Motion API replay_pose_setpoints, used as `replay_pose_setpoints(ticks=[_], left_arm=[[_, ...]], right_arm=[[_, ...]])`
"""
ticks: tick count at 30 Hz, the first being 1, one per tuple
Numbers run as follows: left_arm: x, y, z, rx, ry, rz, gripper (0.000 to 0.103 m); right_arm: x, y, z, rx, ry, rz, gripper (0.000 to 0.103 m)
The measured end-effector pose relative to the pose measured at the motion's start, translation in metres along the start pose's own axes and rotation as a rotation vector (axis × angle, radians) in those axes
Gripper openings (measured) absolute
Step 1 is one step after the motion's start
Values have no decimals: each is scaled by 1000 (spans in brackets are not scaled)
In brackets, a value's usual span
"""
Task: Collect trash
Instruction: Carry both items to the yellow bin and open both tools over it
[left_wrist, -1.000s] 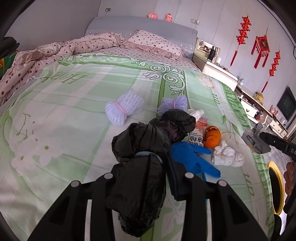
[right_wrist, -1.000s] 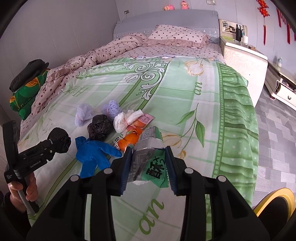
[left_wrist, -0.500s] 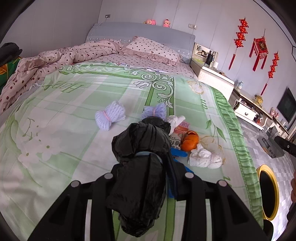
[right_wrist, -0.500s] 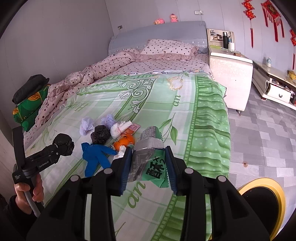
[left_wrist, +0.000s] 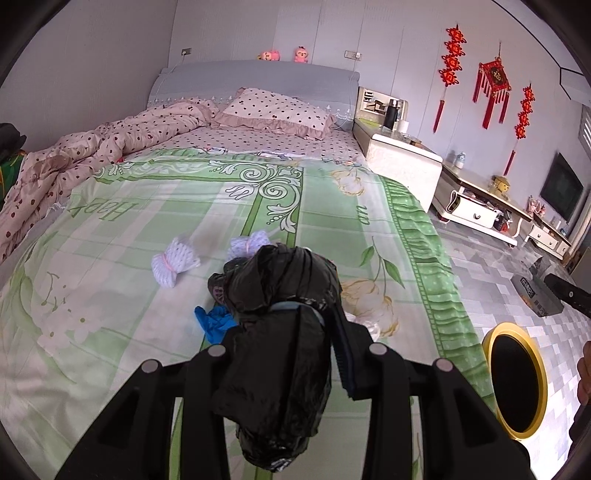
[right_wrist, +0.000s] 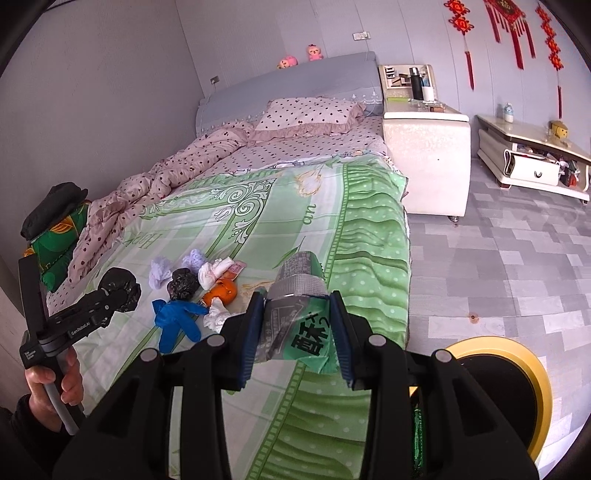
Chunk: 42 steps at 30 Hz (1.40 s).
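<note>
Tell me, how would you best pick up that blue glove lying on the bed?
Grip the blue glove at its palm, the bulkiest part, coming straight down from above. It lies flat with its fingers splayed toward the near edge of the bed, and other rubbish crowds its far side, so a hand-held gripper has most room on the near side.

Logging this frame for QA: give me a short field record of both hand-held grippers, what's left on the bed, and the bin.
left hand-held gripper: shut on black plastic bag
right hand-held gripper: shut on green snack wrapper
left on bed: blue glove, orange peel, white tissues, small black bag
bin: yellow-rimmed bin, on floor beside bed
</note>
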<state>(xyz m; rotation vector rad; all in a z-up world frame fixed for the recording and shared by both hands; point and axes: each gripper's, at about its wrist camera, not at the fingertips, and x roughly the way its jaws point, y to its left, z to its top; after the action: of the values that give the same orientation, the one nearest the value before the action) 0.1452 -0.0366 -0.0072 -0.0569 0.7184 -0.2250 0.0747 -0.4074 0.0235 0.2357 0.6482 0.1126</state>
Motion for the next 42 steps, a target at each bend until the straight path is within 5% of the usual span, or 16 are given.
replay_pose_setpoints(ticks=[21,42], left_arm=[[8,-164,11,171,19,-212,33],[49,-303,-33,319,147,-375,33]], right_arm=[[-84,-117,-16,123,-67,-116,35],[-113,-199,-59,233,-36,-201,36]])
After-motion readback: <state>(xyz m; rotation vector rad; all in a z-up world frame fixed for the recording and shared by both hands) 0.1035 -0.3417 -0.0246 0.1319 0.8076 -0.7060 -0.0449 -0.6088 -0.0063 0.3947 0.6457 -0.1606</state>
